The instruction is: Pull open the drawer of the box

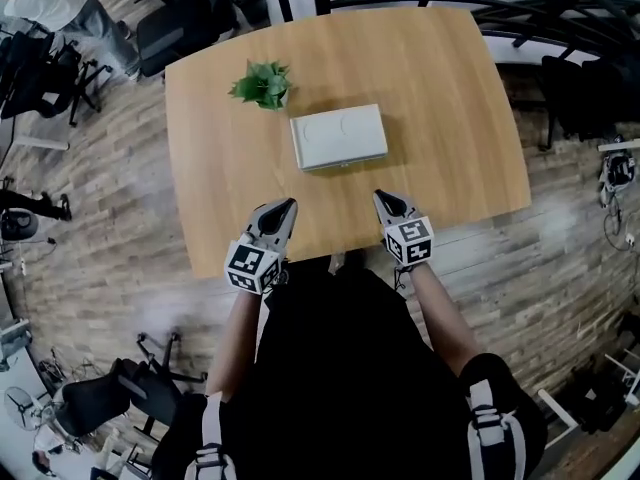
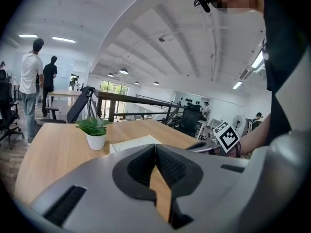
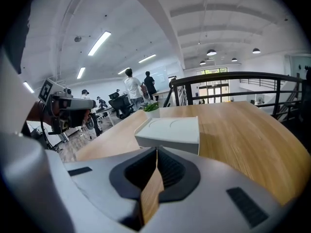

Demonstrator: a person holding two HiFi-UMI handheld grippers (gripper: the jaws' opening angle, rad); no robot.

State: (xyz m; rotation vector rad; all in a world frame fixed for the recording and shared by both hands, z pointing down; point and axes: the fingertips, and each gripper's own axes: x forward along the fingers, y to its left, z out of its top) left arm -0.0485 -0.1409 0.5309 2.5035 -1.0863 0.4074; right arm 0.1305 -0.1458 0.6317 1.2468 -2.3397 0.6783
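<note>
Items on my feeds, counted. One wooden table (image 1: 450, 118), rounded corners, on a plank floor (image 1: 90, 218). One box (image 1: 338, 136), white, flat and rectangular, lying near the table's centre with its long side facing the person; its outline is a plain rectangle, and neither tool touches it. One potted plant (image 1: 263, 83), green leaves in a small white pot, standing upright at the box's 10 o'clock, near it but apart. Two grippers, both over the table's near edge. The left gripper (image 1: 288, 205) is at the box's 7 o'clock; in the left gripper view its two jaws are pressed together at the tips with nothing between them, only the tabletop showing through the gap lower down. The right gripper (image 1: 381, 198) is at the box's 5 o'clock; in the right gripper view its jaws likewise meet tip to tip with nothing held, and the box lies straight beyond them. Two marker cubes, one per gripper, the left marker cube (image 1: 251, 265) and the right marker cube (image 1: 409, 240). Two standing people (image 2: 30, 76) are far off at 9 o'clock in the left gripper view.
</note>
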